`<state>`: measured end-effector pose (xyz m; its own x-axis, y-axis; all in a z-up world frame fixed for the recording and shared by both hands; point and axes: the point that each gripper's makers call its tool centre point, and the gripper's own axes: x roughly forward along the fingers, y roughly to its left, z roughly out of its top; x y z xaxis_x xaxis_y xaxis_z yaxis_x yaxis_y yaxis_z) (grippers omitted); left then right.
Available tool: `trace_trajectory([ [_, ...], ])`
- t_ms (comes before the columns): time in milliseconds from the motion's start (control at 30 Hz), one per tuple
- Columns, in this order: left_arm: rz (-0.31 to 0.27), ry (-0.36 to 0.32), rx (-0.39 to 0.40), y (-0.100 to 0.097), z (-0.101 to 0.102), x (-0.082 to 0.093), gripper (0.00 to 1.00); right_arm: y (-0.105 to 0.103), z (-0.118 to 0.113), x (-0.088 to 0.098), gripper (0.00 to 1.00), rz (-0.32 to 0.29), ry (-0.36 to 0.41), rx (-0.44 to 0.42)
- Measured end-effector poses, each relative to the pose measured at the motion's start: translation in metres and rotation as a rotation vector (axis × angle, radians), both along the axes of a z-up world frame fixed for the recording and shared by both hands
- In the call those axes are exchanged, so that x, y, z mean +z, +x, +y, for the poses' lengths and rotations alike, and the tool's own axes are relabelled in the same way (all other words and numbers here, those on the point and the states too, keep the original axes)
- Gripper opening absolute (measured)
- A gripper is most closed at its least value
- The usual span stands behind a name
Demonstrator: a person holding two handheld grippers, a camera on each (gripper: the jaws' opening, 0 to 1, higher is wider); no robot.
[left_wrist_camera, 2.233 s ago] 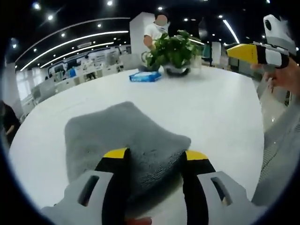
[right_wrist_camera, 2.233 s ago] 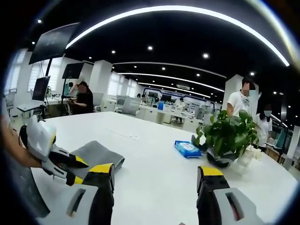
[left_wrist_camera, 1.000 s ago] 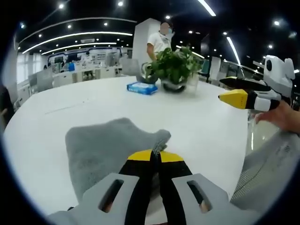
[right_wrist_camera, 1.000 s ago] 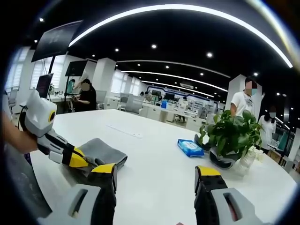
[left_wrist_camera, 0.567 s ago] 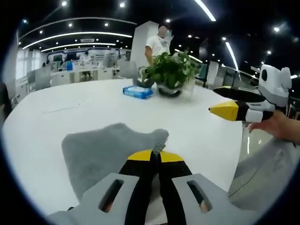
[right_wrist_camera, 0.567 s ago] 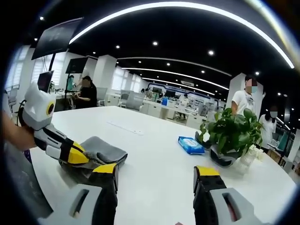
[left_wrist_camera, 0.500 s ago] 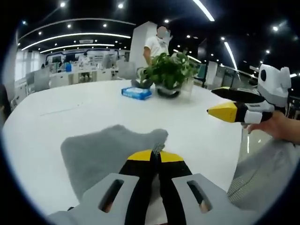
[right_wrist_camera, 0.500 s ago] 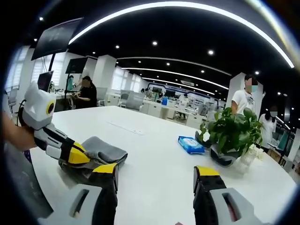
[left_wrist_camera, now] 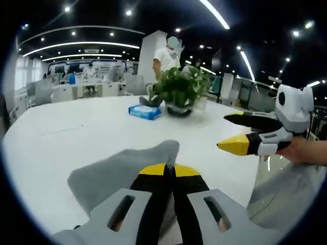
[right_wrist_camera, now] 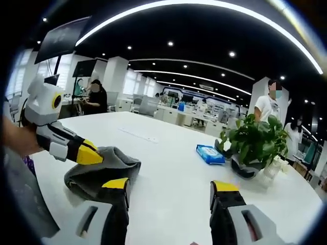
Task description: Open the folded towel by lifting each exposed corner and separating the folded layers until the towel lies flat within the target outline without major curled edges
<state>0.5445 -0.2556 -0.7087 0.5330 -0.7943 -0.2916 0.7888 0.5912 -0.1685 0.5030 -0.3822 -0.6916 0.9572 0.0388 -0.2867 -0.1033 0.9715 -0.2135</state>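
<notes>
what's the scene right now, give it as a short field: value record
surface: white table
towel: grey towel, folded, one corner raised off the table
left gripper: left gripper, shut on that raised corner
right gripper: right gripper, open, holding nothing, beside the towel
background: potted plant and blue packet farther along the table
task state: towel not yet flat

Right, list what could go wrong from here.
The left gripper holds the towel by one small corner, so it could slip out as it lifts. The right gripper is open and off the towel, so nothing pins the lower layer and the whole towel might drag instead of unfolding.
</notes>
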Motion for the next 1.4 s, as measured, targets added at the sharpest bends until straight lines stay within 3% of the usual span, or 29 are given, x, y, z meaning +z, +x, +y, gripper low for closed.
trace_trajectory([
  [567, -0.044, -0.070, 0.156, 0.022, 0.057, 0.028, 0.02, 0.000, 0.015, -0.008, 0.61, 0.034, 0.020, 0.059],
  [1067, -0.059, -0.067, 0.262, 0.031, 0.102, 0.024, 0.02, -0.001, 0.034, -0.018, 0.59, 0.078, 0.032, 0.140],
  [1400, -0.043, -0.079, 0.319, 0.035, 0.125, 0.018, 0.02, -0.001, 0.060, -0.038, 0.57, 0.181, 0.176, 0.244],
])
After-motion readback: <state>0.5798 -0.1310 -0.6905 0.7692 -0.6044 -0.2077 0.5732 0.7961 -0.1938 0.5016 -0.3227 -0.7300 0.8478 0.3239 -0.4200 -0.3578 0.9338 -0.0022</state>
